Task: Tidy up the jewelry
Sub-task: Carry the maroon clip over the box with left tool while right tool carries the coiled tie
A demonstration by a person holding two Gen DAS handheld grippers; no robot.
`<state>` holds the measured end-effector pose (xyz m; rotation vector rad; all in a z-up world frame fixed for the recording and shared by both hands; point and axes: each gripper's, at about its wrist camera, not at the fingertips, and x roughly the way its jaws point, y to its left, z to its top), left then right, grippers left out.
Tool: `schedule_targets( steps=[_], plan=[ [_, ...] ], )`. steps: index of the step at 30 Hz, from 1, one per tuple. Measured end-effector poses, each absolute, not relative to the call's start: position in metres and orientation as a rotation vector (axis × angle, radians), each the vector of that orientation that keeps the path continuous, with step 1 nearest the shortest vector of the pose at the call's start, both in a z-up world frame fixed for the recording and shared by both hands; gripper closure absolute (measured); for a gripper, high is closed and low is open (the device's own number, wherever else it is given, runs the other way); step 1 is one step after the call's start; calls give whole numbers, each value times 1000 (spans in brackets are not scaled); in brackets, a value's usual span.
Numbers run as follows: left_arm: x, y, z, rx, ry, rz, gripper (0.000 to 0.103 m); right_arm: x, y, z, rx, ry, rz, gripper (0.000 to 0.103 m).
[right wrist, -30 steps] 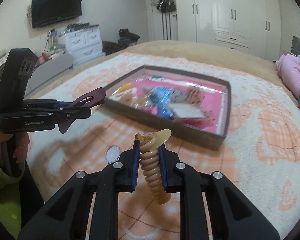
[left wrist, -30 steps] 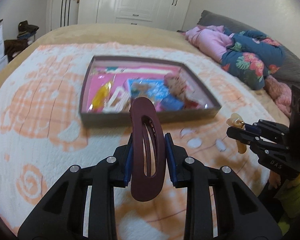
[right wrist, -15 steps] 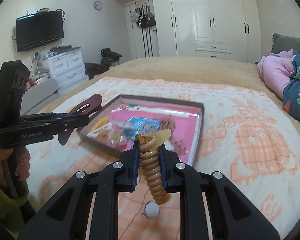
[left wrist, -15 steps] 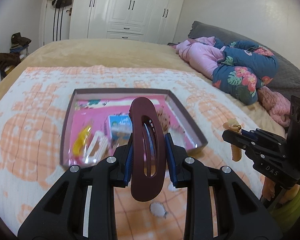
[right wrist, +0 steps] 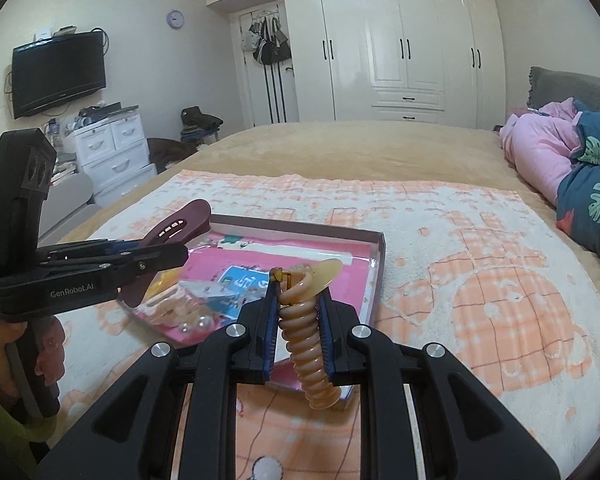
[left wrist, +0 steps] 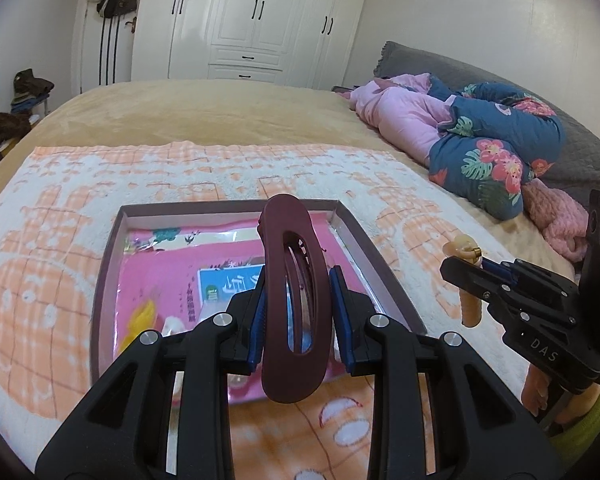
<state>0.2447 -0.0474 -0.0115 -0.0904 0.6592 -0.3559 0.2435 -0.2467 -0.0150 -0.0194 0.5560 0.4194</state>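
Note:
My left gripper (left wrist: 298, 312) is shut on a dark maroon hair claw (left wrist: 294, 264), held upright in front of the shallow brown tray (left wrist: 104, 264). The tray holds a pink packet, a blue card, a yellow piece and pearls (right wrist: 198, 326). My right gripper (right wrist: 299, 312) is shut on a tan ribbed hair clip (right wrist: 308, 344), near the tray's front corner (right wrist: 376, 280). In the right wrist view the left gripper (right wrist: 176, 254) and maroon claw (right wrist: 180, 220) hang over the tray's left side. The left wrist view shows the right gripper (left wrist: 456, 272) with the tan clip (left wrist: 470, 312) right of the tray.
The tray lies on an orange and white blanket (left wrist: 40, 240) spread over a tan bed. Pink and floral bedding (left wrist: 480, 140) is piled at the right. White wardrobes (right wrist: 400, 48), a drawer unit (right wrist: 112, 148) and a wall TV (right wrist: 58, 74) stand beyond. A hand (right wrist: 4, 344) grips the left handle.
Both grippers have drawn back and risen, each keeping its hair clip. The tray now appears lower in both views, partly behind the fingers, and more of the room shows.

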Motion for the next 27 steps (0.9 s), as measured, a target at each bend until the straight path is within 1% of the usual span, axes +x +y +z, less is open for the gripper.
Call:
schedule_targets(
  steps=[17, 20, 23, 24, 27],
  plan=[
    [288, -53, -48, -102, 749, -344, 82, 287, -231, -68, -20, 696, 401, 86],
    [289, -51, -52, -106, 757, -341, 82, 289, -229, -76, -25, 718, 395, 83],
    [289, -50, -54, -107, 759, -342, 82, 286, -227, -79, -34, 722, 389, 83],
    [289, -50, -54, -107, 759, -340, 82, 284, -228, -78, -33, 720, 389, 81],
    [289, -50, -53, -107, 757, -339, 82, 277, -230, -74, -31, 701, 386, 68]
  ],
)
